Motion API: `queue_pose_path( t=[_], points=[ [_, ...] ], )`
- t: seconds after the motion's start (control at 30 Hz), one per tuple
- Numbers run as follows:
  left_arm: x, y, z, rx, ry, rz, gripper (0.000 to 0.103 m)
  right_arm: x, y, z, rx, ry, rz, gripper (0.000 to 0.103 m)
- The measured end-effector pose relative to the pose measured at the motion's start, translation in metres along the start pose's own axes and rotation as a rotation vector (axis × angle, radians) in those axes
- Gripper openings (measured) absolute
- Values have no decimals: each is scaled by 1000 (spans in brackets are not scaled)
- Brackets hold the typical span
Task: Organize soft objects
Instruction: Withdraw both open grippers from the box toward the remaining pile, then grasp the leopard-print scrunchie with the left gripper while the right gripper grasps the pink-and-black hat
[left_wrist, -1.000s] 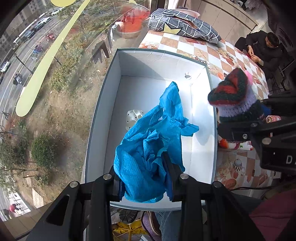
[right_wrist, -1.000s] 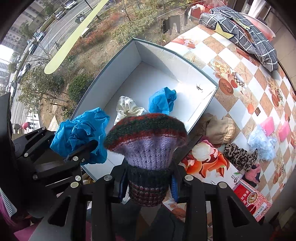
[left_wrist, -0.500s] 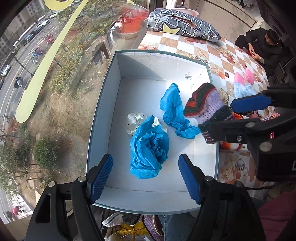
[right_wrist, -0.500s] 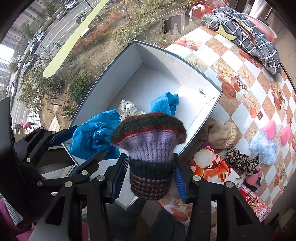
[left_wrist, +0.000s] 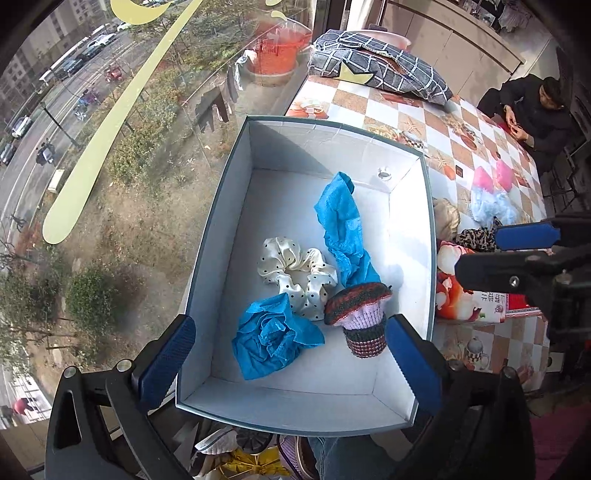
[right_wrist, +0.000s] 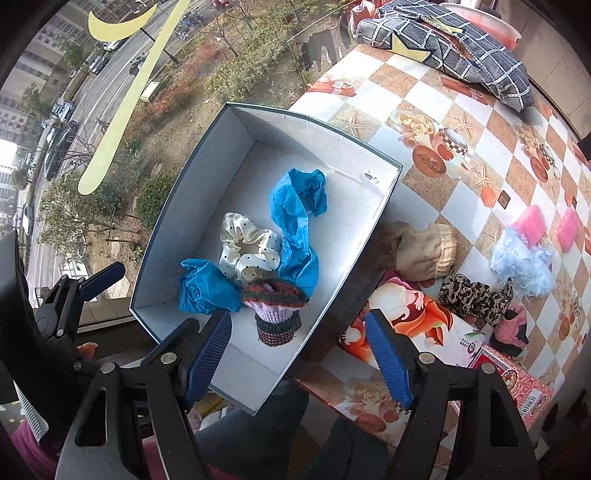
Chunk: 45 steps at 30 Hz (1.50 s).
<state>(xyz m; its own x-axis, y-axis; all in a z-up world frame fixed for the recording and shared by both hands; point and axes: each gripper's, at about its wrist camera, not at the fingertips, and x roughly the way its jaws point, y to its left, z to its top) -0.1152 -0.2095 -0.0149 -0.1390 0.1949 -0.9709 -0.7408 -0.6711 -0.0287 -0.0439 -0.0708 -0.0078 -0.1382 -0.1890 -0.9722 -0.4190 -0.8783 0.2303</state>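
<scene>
**Knit piece down in the box, both claws empty**

A checkered table by a window carries an open white box (left_wrist: 236, 177). In the left wrist view, the knit piece (left_wrist: 360, 317) stands near the box's near right corner, flared end up, long axis upright. The left gripper (left_wrist: 288, 363) gapes wide and empty.

In the right wrist view, the right gripper (right_wrist: 301, 360) is wide open, touching nothing, the knit piece (right_wrist: 275, 314) beyond it beside blue cloth (right_wrist: 205, 288).

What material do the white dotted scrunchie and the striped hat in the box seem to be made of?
Scrunchie: probably satin, because its cream folds are smooth and shiny, with black dots. Hat: knitted yarn, likely wool or acrylic, matte, with visible ribbed stitches in red, green and lilac bands.
</scene>
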Motion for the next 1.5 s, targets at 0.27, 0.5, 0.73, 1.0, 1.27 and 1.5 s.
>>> queue_pose_path(
  t=[0.27, 0.5, 0.73, 1.0, 1.27, 1.5],
  points=[
    [-1, -16, 2, 46, 24, 20, 103, -8, -5, -10, -1, -19, -2, 76],
    [-6, -26, 6, 68, 26, 30, 103, -12, -14, -15, 15, -27, 28, 76],
    [-11, -44, 22, 88, 19, -1, 103, -18, -46, -19, 106, -27, 64, 103],
    [-10, -98, 51, 208, 19, -35, 103, -55, -119, -29, 291, -106, 83, 103],
    [15, -184, 73, 484, 77, -53, 103, -82, -230, -69, 566, -162, 45, 103],
    [68, -250, 92, 741, 147, 0, 103, -75, -296, -116, 736, -148, 58, 103]
  ],
)
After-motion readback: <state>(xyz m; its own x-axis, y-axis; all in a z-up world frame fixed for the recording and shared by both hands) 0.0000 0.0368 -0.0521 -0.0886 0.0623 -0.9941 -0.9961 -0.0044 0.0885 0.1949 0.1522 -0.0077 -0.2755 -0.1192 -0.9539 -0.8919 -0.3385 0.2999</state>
